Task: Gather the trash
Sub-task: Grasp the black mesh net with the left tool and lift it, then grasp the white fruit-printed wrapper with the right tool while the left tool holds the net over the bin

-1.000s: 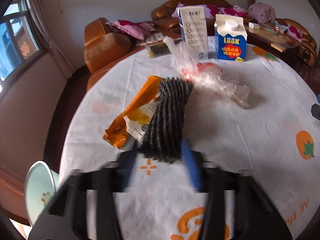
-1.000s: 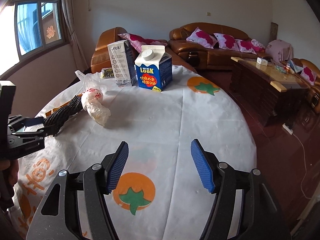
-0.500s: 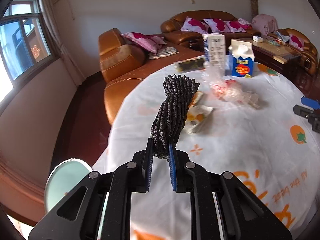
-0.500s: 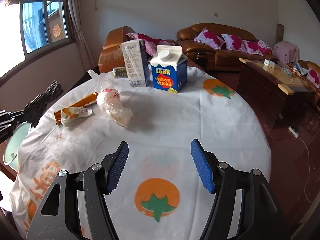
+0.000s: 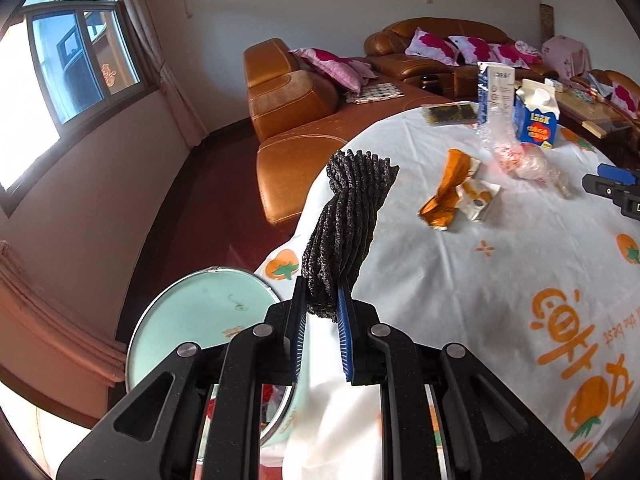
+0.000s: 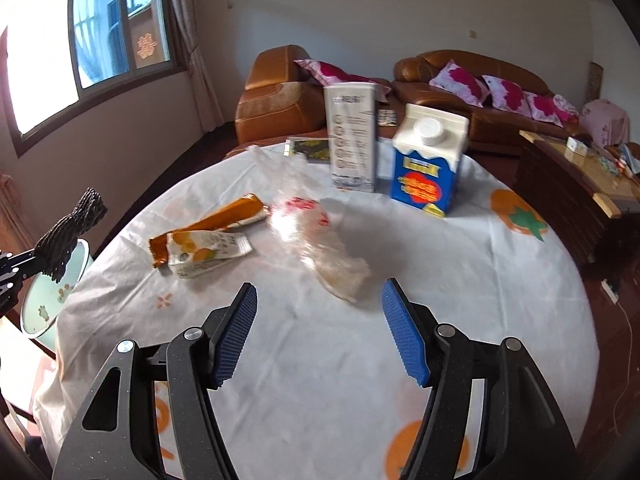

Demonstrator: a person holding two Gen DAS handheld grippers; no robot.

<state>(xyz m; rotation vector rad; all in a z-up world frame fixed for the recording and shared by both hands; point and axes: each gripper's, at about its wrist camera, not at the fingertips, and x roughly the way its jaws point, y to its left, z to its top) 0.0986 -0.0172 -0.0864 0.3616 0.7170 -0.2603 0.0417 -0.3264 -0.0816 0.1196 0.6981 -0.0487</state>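
Note:
My left gripper [image 5: 322, 312] is shut on a twisted black mesh wrapper [image 5: 348, 220] and holds it in the air past the table's left edge, above a pale green trash bin [image 5: 200, 320]. The wrapper [image 6: 72, 232] and the bin [image 6: 52, 292] also show at the far left of the right wrist view. My right gripper [image 6: 320, 332] is open and empty above the table, just short of a crumpled clear plastic bag [image 6: 316, 240]. An orange wrapper [image 6: 212, 224] and a white snack packet [image 6: 208, 252] lie left of the bag.
A round table with a white tablecloth [image 6: 320, 380] printed with orange fruit. A blue milk carton [image 6: 428, 164], a tall white carton [image 6: 354, 136] and a dark flat packet [image 6: 308, 146] stand at the far side. Brown leather sofas [image 6: 280, 108] lie behind it, a wooden coffee table [image 6: 580, 176] to the right.
My left gripper shut on the black mesh wrapper, lifted it off the table and carried it left over the bin. My right gripper moved forward toward the plastic bag, still open.

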